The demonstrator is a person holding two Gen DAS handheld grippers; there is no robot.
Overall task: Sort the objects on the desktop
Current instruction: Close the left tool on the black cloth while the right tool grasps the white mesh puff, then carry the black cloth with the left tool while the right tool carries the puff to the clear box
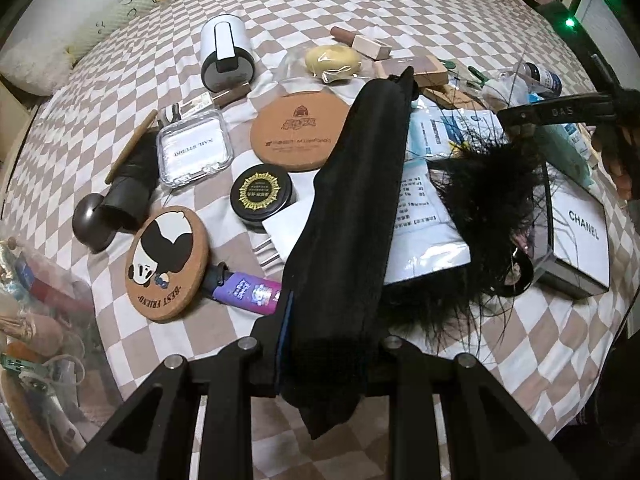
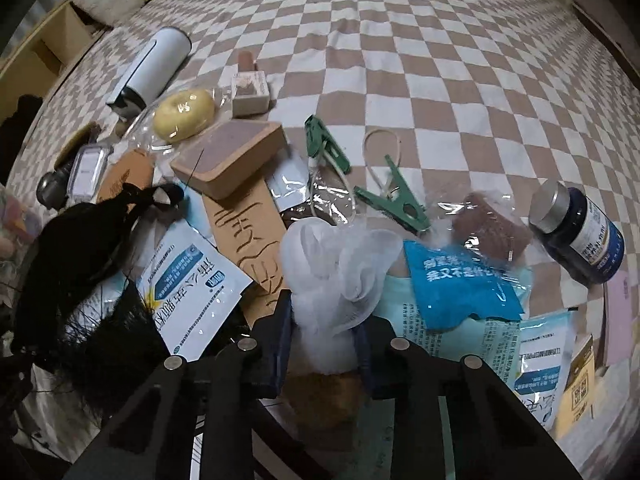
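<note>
over checkered cloth (image 2: 400, 60), white mesh puff (image 2: 340, 276) between jaws.

Checkered bedspread (image 1: 400, 12), dim light

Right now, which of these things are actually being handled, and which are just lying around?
In hand:
- black pouch, in the left gripper
- white mesh puff, in the right gripper

Lying about:
- panda coaster
- green clips
- blue bottle
</note>
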